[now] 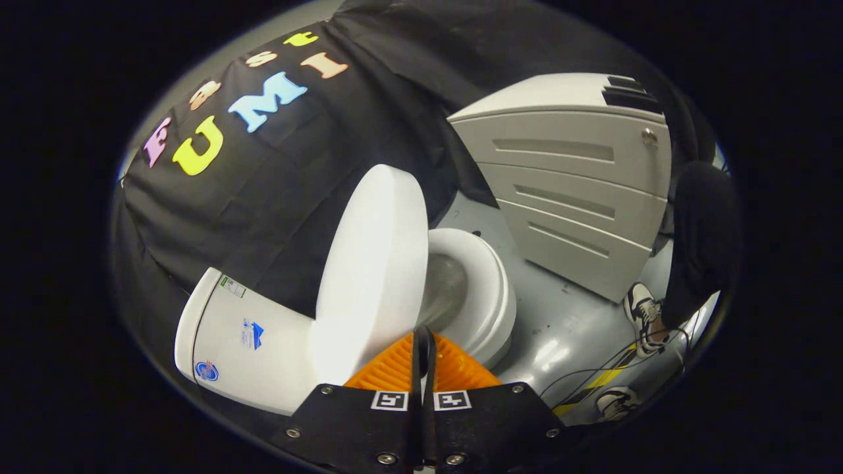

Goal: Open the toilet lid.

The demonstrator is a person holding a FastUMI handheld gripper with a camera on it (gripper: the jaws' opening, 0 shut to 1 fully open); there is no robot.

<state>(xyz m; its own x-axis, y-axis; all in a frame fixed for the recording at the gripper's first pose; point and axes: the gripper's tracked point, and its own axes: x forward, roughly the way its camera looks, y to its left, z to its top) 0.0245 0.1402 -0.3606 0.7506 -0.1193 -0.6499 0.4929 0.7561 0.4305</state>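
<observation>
gripper fingers pressed together, holding nothing, just short of toilet lid. lid stands raised beside open seat. i judge lifting nearly done; next i nudge lid fully back, then withdraw.

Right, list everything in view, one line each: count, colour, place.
toilet lid: one, white, raised on edge, just ahead of the fingers.
toilet seat: one, white, down over the bowl, beside the lid.
toilet tank: one, white, behind the lid, against the black cloth wall.
drawer cabinet: one, pale grey, on the floor beyond the seat.
cables: a few, dark, on the grey floor near the shoes.
person's shoes: two, white and black, below a dark trouser leg.
fingers: two, closed together, gripping nothing, at the lid's near edge.
</observation>
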